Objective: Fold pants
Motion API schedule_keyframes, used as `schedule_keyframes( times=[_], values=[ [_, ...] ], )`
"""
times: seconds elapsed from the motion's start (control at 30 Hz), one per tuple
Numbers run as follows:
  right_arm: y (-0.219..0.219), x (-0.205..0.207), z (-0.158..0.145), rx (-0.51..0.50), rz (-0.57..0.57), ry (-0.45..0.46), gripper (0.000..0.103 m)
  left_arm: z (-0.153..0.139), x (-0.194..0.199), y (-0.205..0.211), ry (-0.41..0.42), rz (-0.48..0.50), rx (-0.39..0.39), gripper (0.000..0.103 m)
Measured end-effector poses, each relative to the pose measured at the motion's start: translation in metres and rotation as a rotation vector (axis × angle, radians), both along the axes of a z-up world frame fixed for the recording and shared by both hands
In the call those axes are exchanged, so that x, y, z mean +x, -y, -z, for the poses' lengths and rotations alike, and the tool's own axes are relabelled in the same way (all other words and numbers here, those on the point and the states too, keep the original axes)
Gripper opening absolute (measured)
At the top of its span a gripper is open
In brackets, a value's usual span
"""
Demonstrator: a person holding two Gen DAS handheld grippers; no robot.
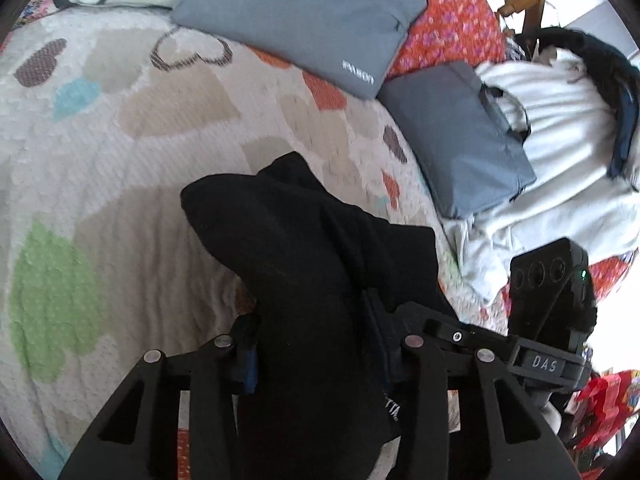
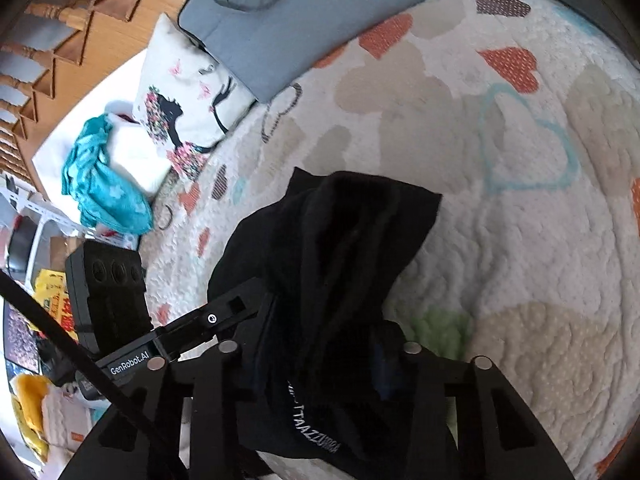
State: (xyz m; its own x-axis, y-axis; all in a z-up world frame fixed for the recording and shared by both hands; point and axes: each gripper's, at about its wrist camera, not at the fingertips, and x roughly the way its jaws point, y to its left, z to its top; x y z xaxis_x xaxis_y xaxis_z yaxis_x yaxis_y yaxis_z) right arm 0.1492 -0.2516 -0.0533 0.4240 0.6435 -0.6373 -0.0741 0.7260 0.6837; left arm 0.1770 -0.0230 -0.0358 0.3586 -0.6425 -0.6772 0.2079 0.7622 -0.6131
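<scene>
The black pants (image 1: 304,220) hang bunched over a heart-patterned bedspread (image 1: 120,152). My left gripper (image 1: 312,320) is shut on the pants; black cloth fills the gap between its fingers and spills forward. In the right wrist view the pants (image 2: 352,224) rise in a dark fold, with white lettering on the waistband near the camera. There my right gripper (image 2: 326,328) is shut on the same garment. The two grippers sit close side by side. Each view shows the other's black housing (image 1: 552,292) (image 2: 108,280) at its edge. The fingertips are hidden by cloth.
Two grey laptop bags (image 1: 304,20) (image 1: 456,136) lie at the far side of the bed, next to a white garment (image 1: 560,140). A printed pillow (image 2: 188,100) and a teal cloth (image 2: 104,176) sit at the bed's edge. Wooden furniture (image 2: 60,20) stands beyond.
</scene>
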Motion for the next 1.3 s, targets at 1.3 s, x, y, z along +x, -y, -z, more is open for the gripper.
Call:
schedule_keyframes(
  times=[1.3],
  values=[
    [-0.048, 0.12, -0.012, 0.174, 0.026, 0.093, 0.064, -0.024, 0.031, -0.07, 0.056, -0.27, 0.105, 0.042]
  ],
)
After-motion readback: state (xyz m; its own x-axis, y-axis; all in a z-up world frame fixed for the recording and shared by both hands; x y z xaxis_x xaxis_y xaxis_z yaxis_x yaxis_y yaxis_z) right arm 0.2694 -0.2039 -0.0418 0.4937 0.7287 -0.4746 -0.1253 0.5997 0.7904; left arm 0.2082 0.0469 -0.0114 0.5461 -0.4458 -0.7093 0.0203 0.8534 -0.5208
